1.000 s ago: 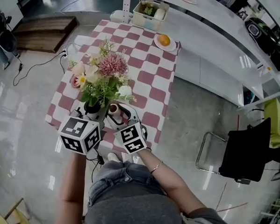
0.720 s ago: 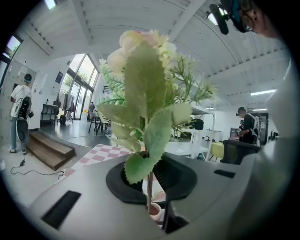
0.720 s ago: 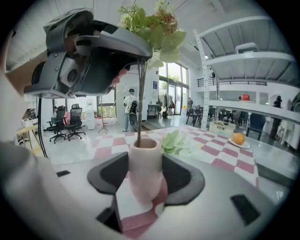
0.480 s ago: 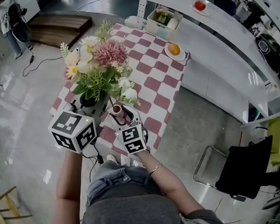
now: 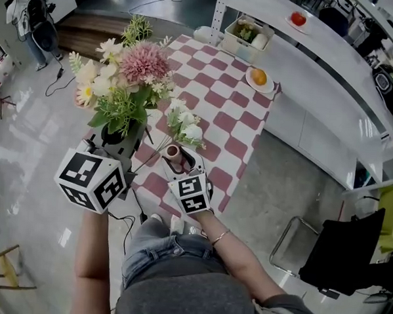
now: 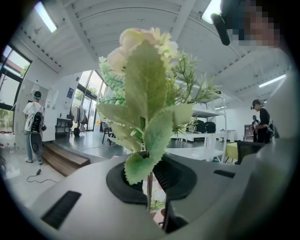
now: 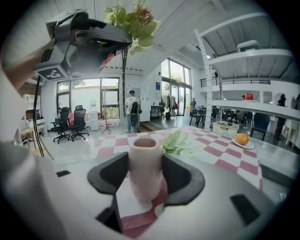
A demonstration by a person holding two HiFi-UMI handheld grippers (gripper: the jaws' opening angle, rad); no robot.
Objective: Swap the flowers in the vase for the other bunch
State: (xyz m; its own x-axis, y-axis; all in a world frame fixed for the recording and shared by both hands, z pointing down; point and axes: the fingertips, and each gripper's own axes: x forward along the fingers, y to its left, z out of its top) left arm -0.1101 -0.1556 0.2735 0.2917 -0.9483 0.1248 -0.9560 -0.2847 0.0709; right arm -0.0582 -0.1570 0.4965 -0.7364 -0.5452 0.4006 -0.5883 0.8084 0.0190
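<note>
vase (image 5: 173, 156) near table (image 5: 220, 113) edge, flowers (image 5: 125, 77) held above

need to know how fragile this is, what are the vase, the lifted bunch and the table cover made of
Vase: matte pale pink, slightly uneven wall, probably unglazed ceramic. Bunch: likely artificial; stiff, pale, fabric-like leaves on thin straight stems. Table cover: red-and-white checks, hanging over the edge, cloth or vinyl, unclear.
</note>
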